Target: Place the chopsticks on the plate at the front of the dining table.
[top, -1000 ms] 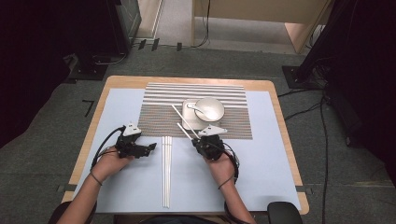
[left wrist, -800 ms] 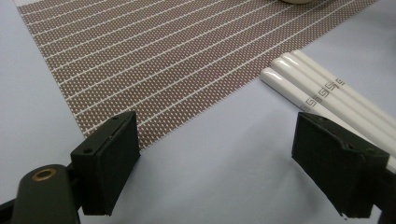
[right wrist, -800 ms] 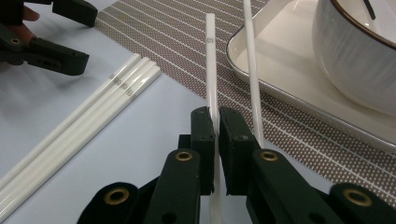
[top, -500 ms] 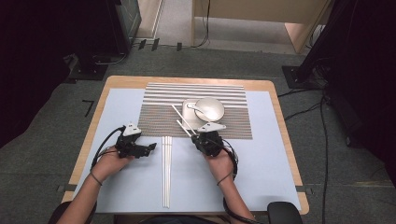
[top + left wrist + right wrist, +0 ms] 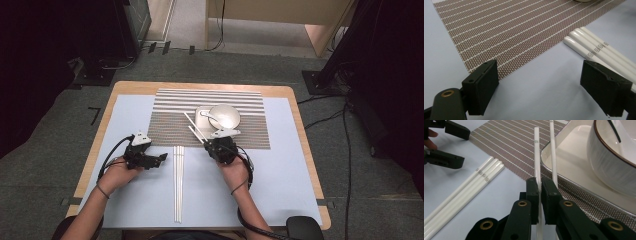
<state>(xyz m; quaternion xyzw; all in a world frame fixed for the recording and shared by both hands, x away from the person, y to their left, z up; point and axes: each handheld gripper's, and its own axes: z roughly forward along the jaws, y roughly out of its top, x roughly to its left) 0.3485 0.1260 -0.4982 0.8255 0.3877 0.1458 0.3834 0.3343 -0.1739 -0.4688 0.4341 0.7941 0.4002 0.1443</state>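
Right gripper (image 5: 539, 192) clamps chopstick (image 5: 536, 157), seemingly one

bowl (image 5: 614, 157) cropped at edge, spoon (image 5: 210, 117) tiny

Striped brown placemat (image 5: 210, 120) is lying on the pale blue table cover (image 5: 290, 170). White tray (image 5: 202, 116) is sitting on the placemat; bowl (image 5: 225, 116) is resting on the tray, spoon (image 5: 210, 116) lying in the bowl.
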